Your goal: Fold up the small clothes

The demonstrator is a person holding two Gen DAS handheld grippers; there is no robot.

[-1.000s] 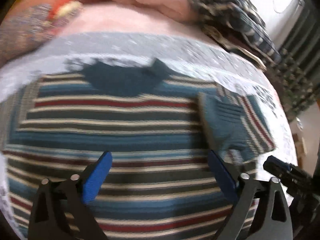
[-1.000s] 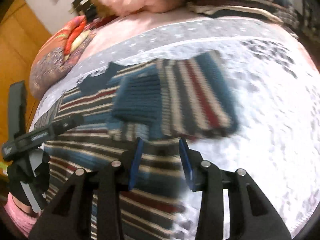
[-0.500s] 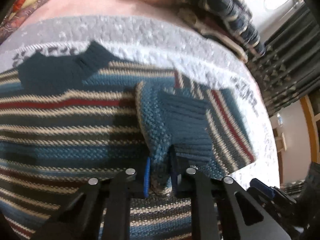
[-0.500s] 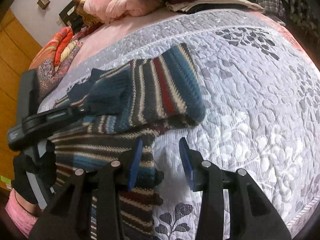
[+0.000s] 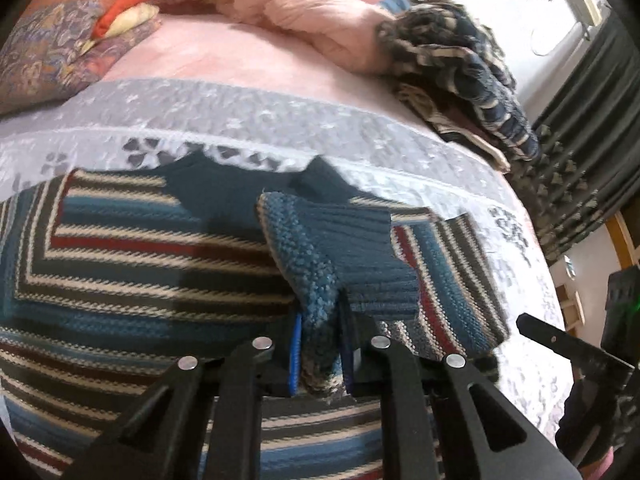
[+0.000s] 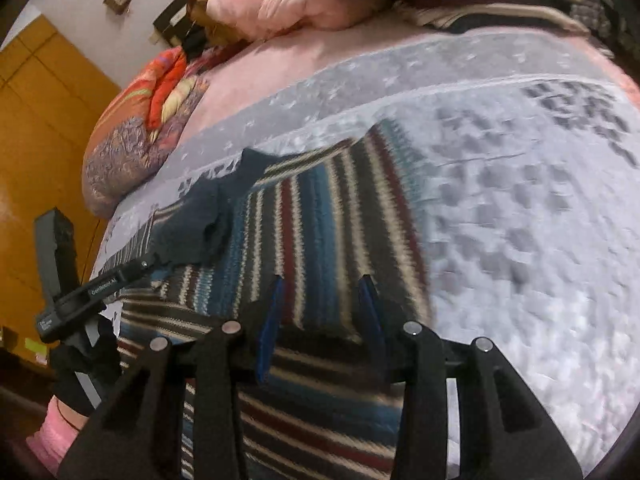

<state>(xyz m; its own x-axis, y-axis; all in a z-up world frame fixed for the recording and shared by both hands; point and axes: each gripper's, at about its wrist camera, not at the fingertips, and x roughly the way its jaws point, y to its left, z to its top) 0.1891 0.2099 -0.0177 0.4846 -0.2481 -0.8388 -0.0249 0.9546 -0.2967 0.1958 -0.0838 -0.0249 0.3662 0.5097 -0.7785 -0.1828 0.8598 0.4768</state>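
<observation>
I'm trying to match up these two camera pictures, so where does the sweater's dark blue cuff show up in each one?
Left wrist: the cuff sits just right of centre, directly above the left gripper, which is shut on the sleeve.
Right wrist: the cuff lies left of centre, up and left of the open right gripper.
Shared landmark: the orange pillow, upper left in both.

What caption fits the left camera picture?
Left gripper pinches the striped sweater's sleeve, folding it over the body.
</observation>
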